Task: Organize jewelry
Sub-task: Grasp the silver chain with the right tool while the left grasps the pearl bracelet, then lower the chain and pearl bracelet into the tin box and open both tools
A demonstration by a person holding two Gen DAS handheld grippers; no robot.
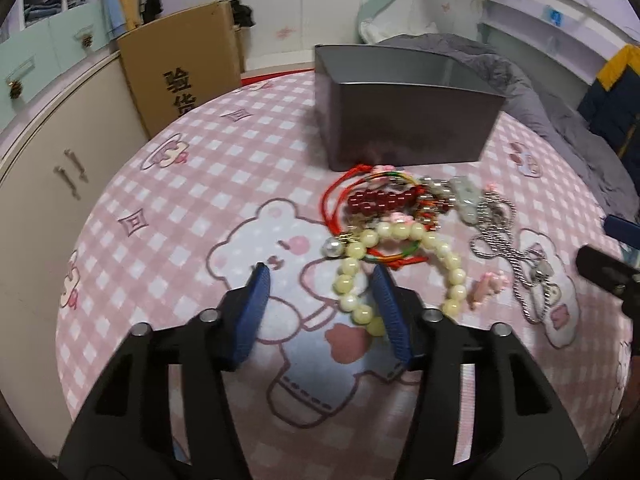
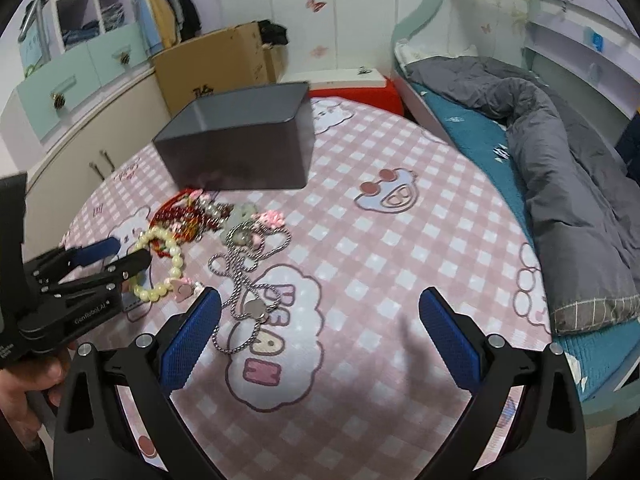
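One grey box (image 1: 404, 120) near the far edge of the tabletop (image 2: 400, 216), pink checked cloth beneath. One tangle of jewelry just in front: one cream bead bracelet (image 1: 400, 264), one dark red bead bracelet (image 1: 384, 199), one silver chain (image 2: 244, 280), red cords, small pink charms. Cardboard carton (image 1: 180, 64) and cupboards beyond; grey quilt on the bed (image 2: 560, 168) alongside. Left gripper (image 1: 320, 276) low over the cream beads, jaws partly spread, one jaw against the beads, nothing pinched. Right gripper (image 2: 320, 300) jaws spread wide, empty, beside the chain.
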